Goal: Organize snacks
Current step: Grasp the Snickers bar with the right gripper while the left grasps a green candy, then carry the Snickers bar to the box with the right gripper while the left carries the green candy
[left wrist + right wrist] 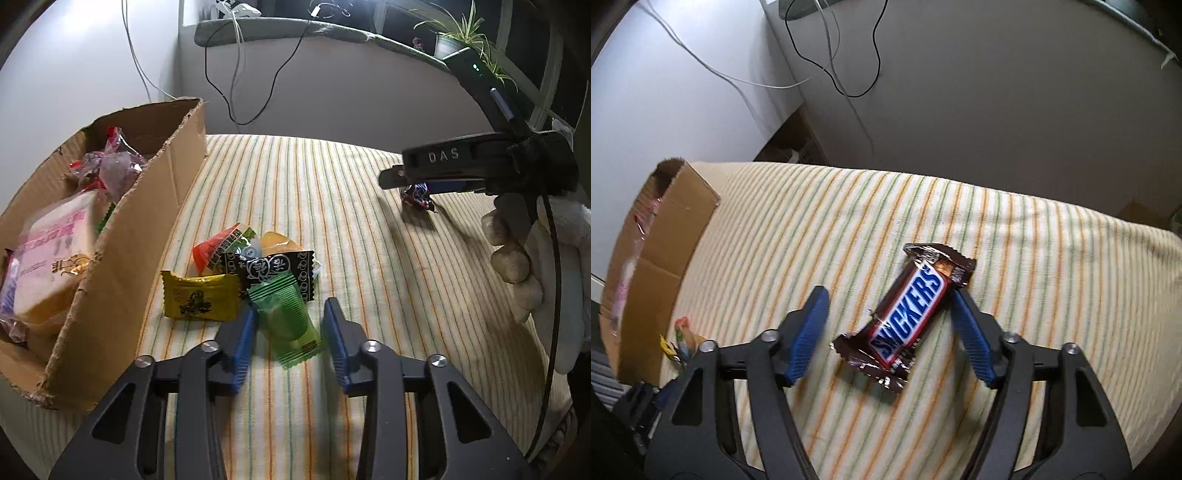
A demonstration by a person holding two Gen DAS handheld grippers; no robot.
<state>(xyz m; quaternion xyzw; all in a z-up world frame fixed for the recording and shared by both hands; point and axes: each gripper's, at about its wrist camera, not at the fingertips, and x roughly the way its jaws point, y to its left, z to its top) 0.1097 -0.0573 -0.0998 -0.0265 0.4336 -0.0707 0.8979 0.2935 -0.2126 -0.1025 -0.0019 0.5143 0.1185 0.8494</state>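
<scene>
In the left wrist view, my left gripper is open around a green snack packet on the striped cloth. Beside it lie a yellow packet, a black packet and an orange-red packet. A cardboard box at left holds several snacks. In the right wrist view, my right gripper is open with a Snickers bar lying between its fingers on the cloth. The right gripper also shows at right in the left wrist view, over the Snickers bar.
The striped cloth covers the table, whose far edge drops toward the wall. Cables hang behind. A potted plant stands on a ledge at the back right. The box sits at the table's left.
</scene>
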